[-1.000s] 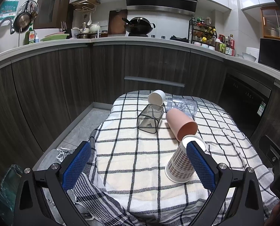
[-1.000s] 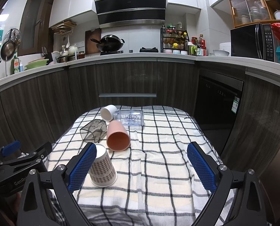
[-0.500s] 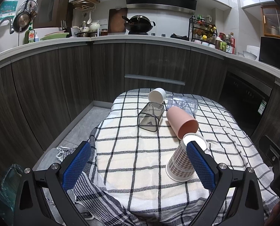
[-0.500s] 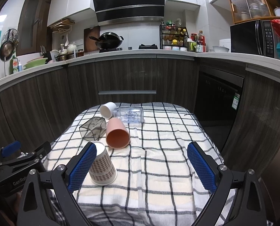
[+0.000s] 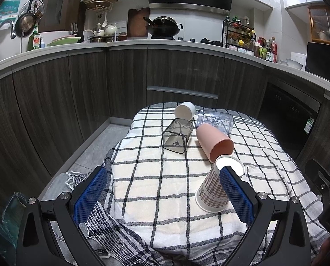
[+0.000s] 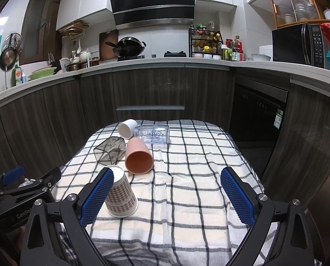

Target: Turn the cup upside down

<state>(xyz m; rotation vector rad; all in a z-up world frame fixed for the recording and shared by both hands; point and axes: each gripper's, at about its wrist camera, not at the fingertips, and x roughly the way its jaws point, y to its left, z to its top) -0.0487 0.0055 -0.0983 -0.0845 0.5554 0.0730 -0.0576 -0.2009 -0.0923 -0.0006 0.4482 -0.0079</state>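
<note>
Five cups on checked cloth (image 5: pixel 156 177). One paper cup (image 5: pixel 213 190) (image 6: pixel 120 196), houndstooth print, stands upside down, rim on cloth, near front. Four lie on sides: pink cup (image 5: pixel 213 141) (image 6: pixel 138 157) just behind it, smoky square cup (image 5: pixel 176 135) (image 6: pixel 108 151), white cup (image 5: pixel 185 110) (image 6: pixel 127 128), clear cup (image 5: pixel 216 122) (image 6: pixel 152 134) at back. Left gripper (image 5: pixel 162 195) wide open, holds nothing; paper cup just beside its right finger. Right gripper (image 6: pixel 166 197) wide open, holds nothing; paper cup beside its left finger.
</note>
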